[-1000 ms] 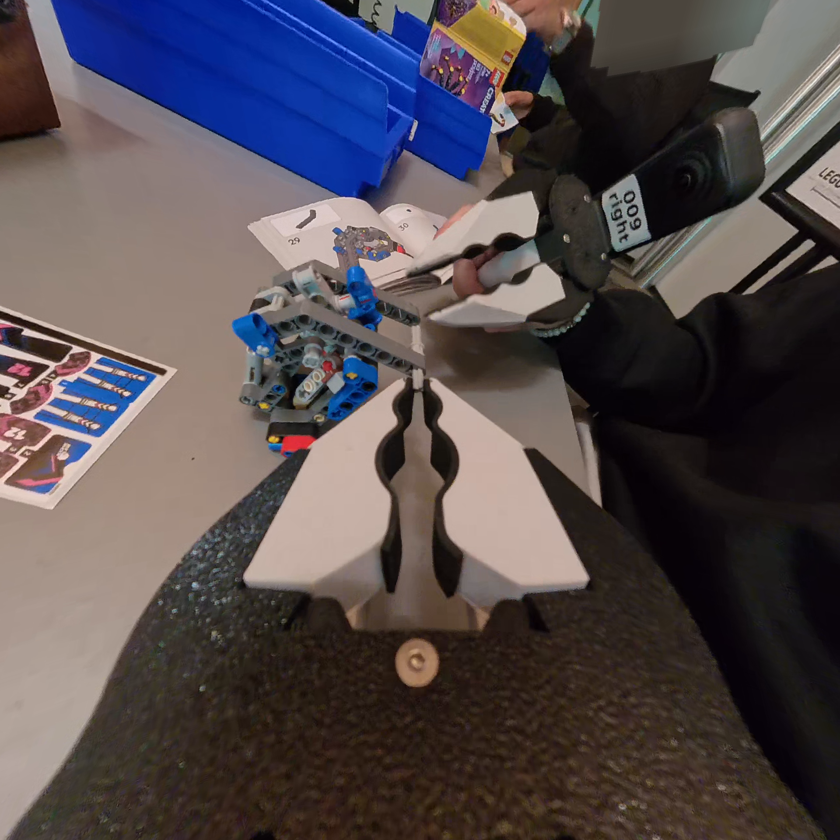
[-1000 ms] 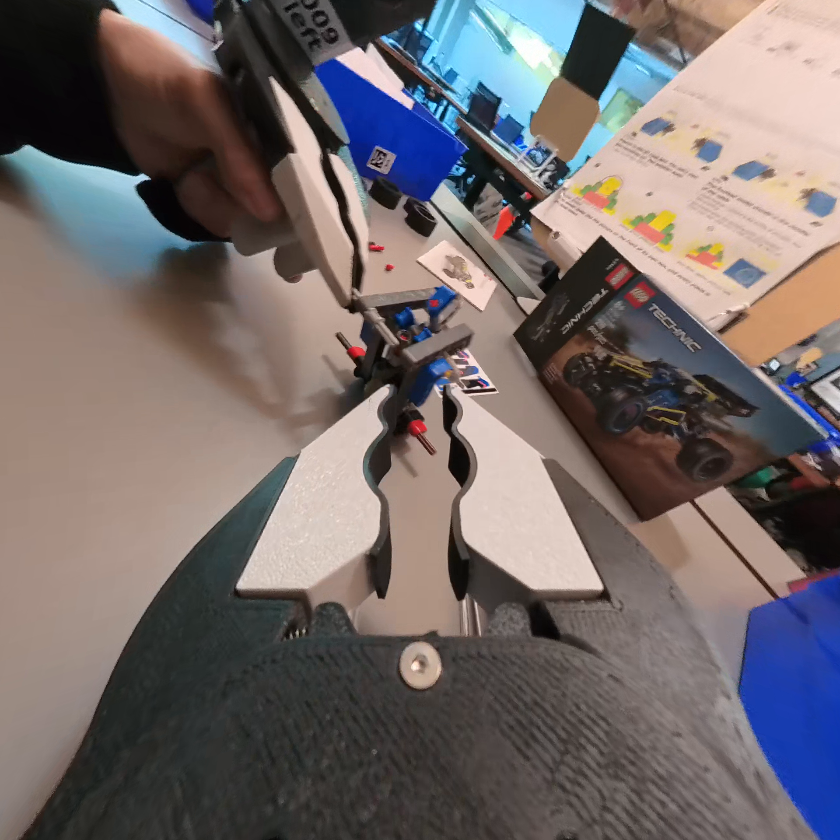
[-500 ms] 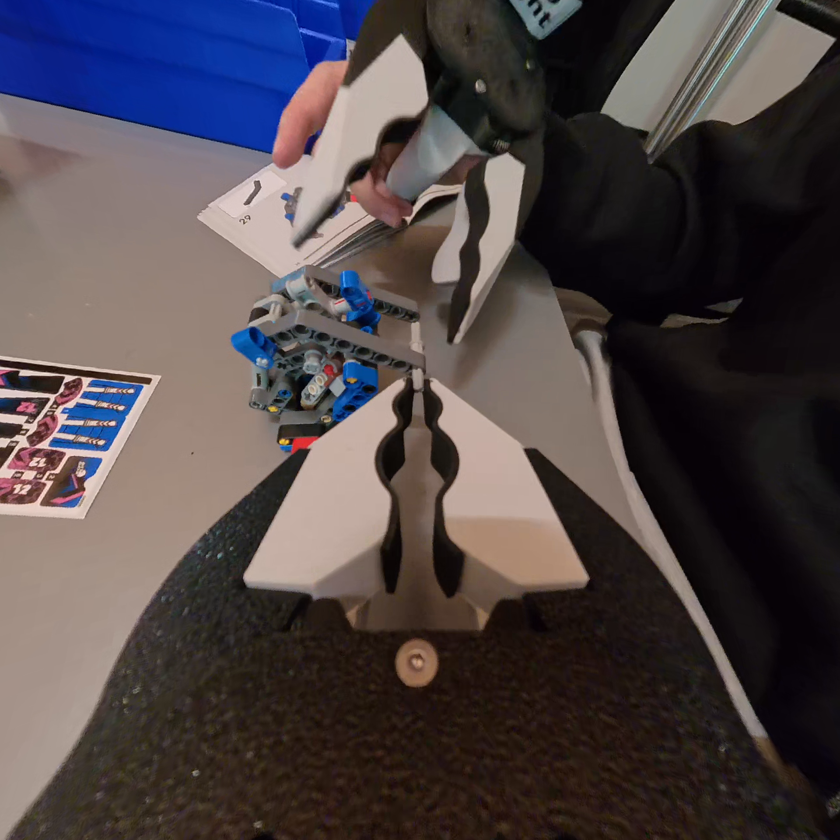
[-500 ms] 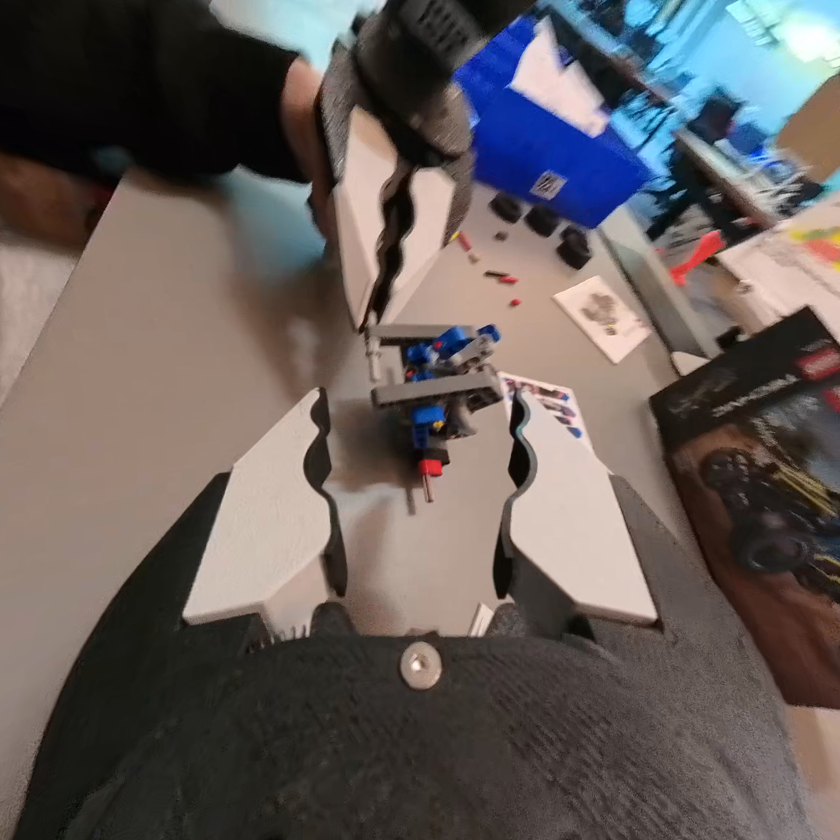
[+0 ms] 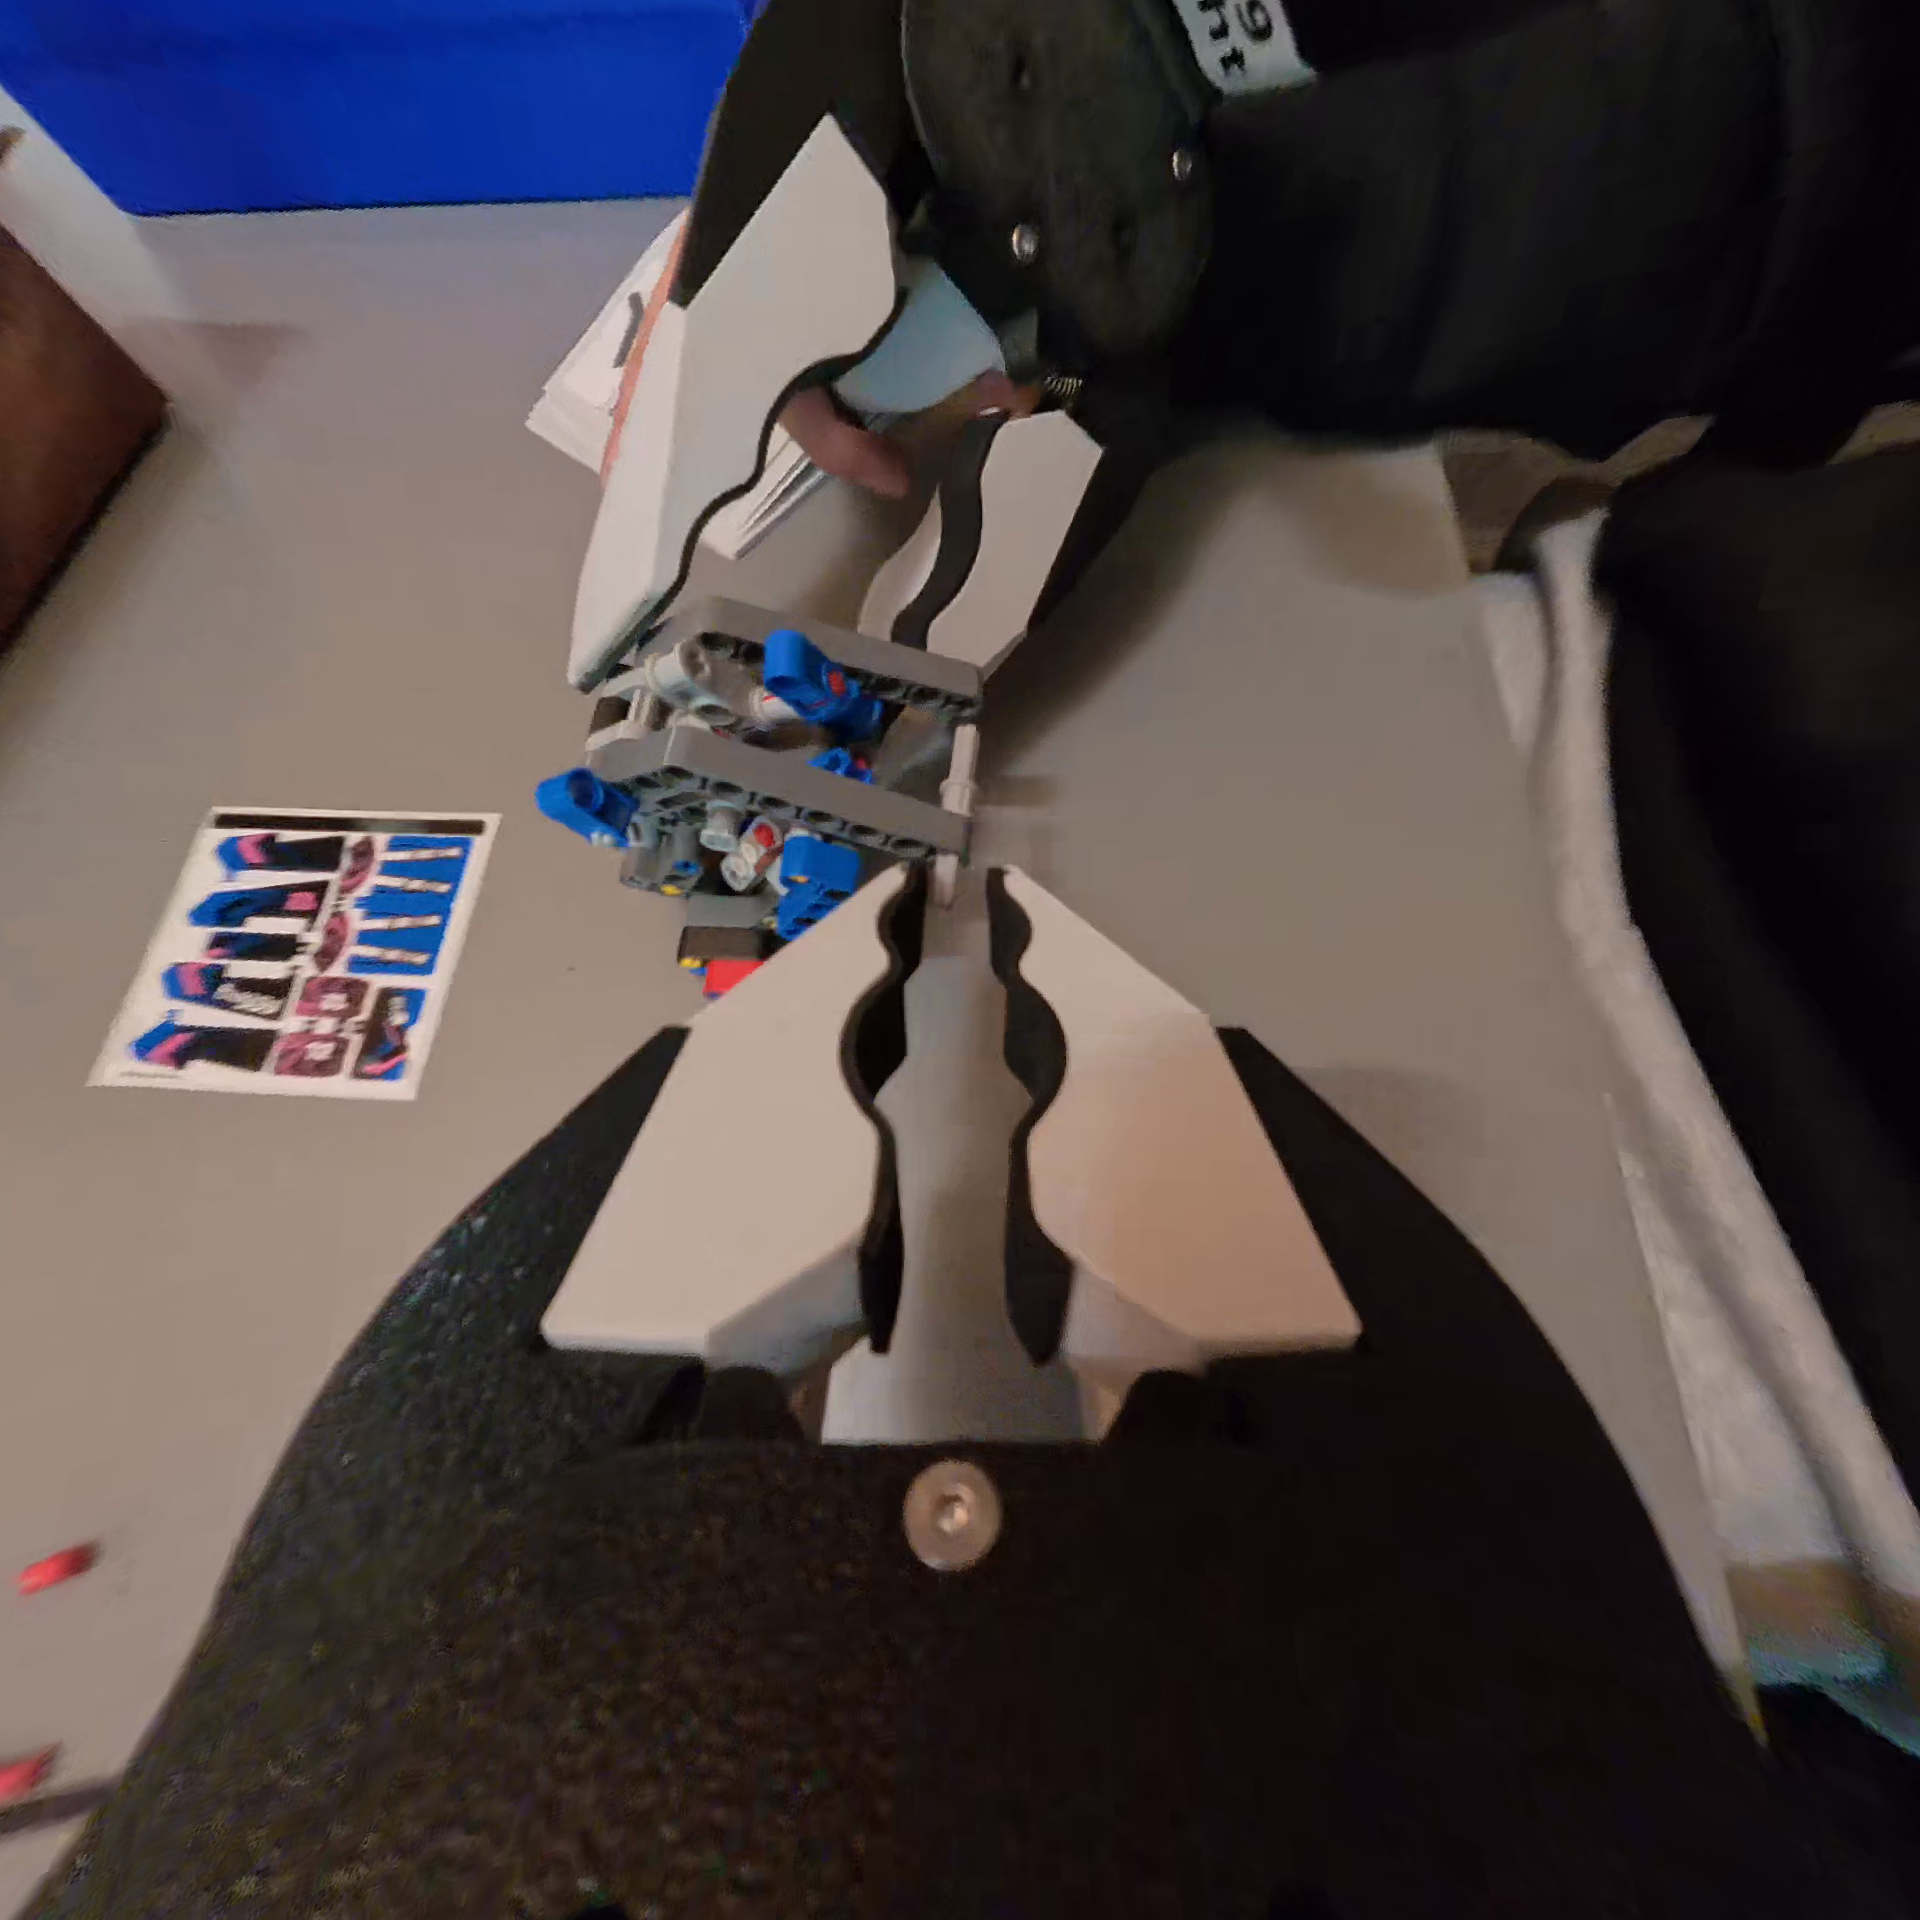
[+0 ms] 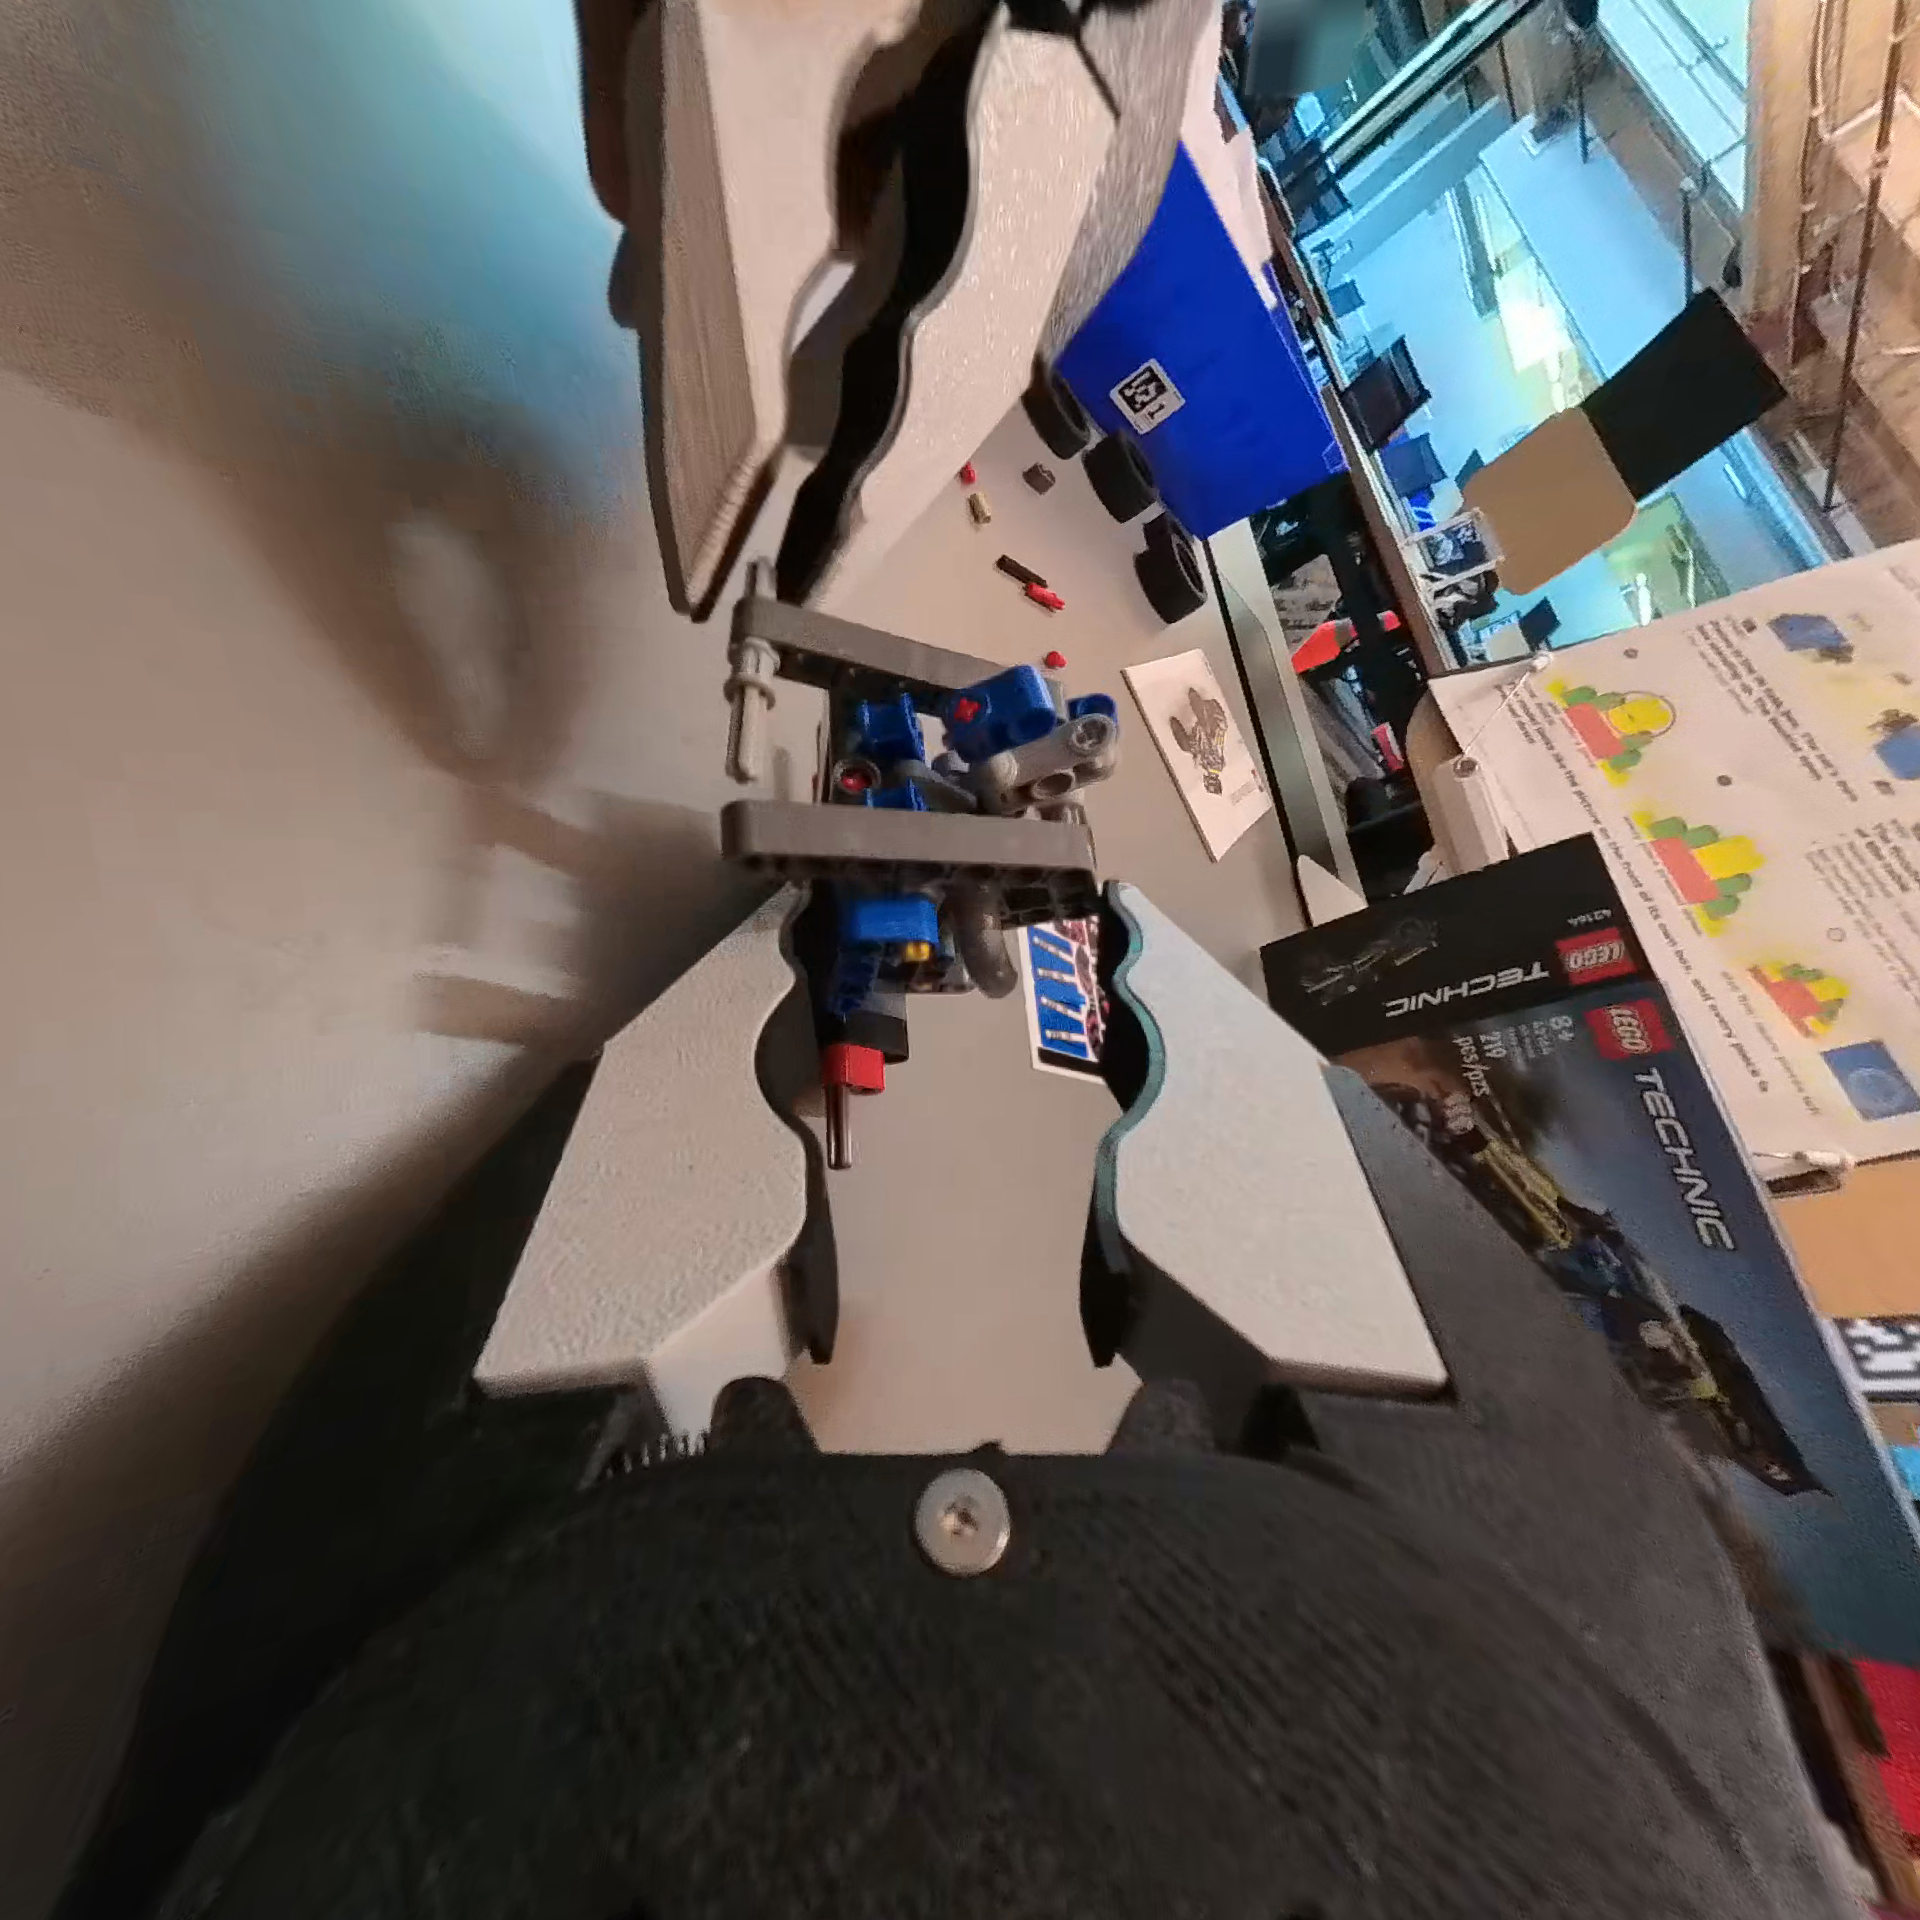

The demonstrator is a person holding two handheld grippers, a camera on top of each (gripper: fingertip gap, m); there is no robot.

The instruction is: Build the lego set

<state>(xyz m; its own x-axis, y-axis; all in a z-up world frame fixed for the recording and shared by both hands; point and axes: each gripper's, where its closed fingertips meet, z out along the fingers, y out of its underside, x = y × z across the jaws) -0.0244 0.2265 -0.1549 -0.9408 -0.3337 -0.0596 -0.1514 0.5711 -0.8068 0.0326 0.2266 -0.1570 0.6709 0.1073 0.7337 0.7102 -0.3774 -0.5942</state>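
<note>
- The lego assembly (image 5: 774, 774), a grey-beam frame with blue and red parts inside, sits on the desk (image 5: 1247, 748) between the two grippers.
- The left gripper (image 5: 948, 883) has its jaws nearly closed, pinching a thin light-grey axle (image 5: 958, 790) at the frame's corner.
- The right gripper (image 6: 951, 909) has its jaws spread wide, straddling the nearer grey beam (image 6: 909, 836) without yet gripping it.
- The step in hand looks like steadying the frame while the axle is seated.
- Next, the right jaws probably need to close on the beam so the left can push the axle through; a skewed push could tip the frame.
- A sticker sheet (image 5: 296, 951) lies to one side of the frame.
</note>
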